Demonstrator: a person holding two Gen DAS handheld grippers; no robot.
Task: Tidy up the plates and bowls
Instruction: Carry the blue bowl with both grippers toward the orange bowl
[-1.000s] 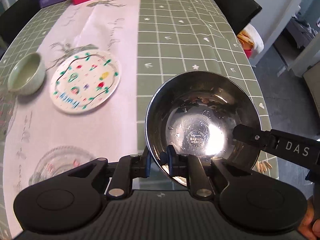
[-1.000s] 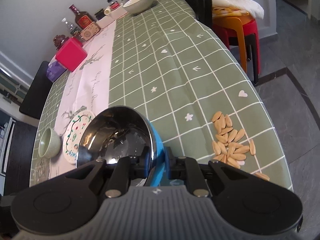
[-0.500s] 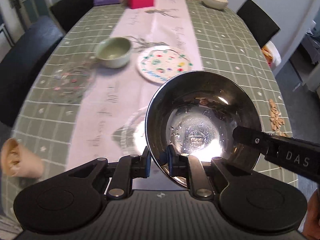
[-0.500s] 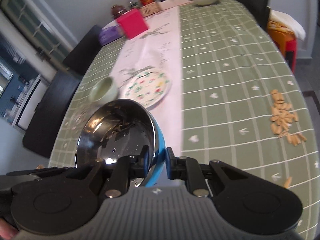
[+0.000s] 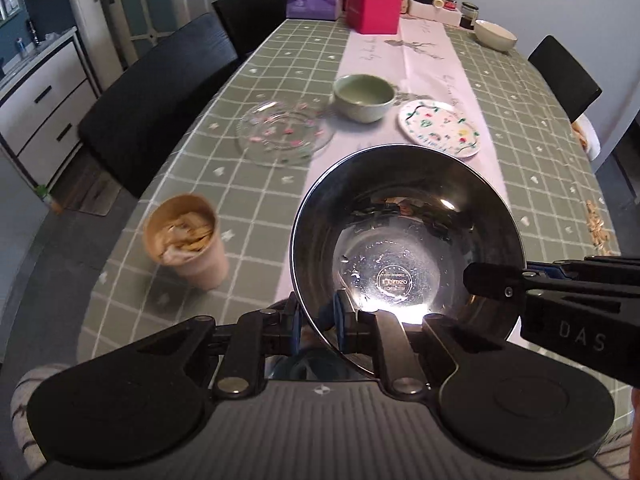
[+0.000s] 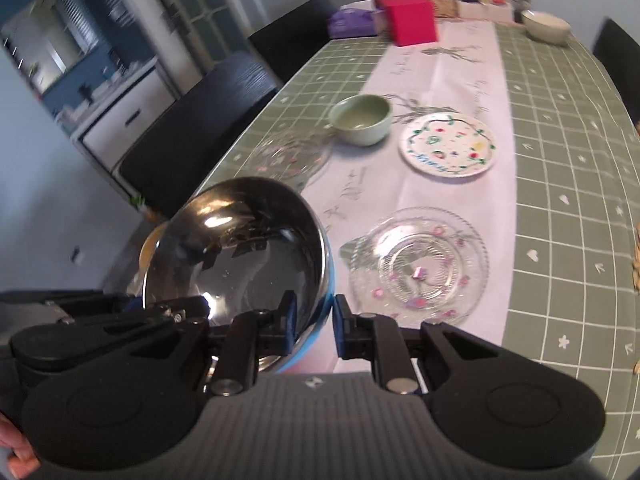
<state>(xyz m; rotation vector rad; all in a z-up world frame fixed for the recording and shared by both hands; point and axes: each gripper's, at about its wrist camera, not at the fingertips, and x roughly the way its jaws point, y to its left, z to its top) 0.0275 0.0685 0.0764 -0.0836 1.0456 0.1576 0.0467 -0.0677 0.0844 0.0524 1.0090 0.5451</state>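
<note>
A: Item: steel bowl [image 5: 408, 248], above the table [image 5: 256, 184], rim clamped by my left gripper [image 5: 316, 320] and right gripper [image 6: 312, 322].

B: Left view alone shows paper cup [image 5: 184, 240]; right alone, near glass plate [image 6: 416, 268].

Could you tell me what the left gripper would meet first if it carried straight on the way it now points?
Probably the green tablecloth just beyond the steel bowl that the left gripper holds by the rim; depth is unclear.

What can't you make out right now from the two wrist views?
- Table under the steel bowl: hidden by the bowl, left view.
- Whether the right gripper pads press the rim: a gap shows on one side.
- Paper cup contents: blurred.
- Bottle labels at the far end: too small.
</note>
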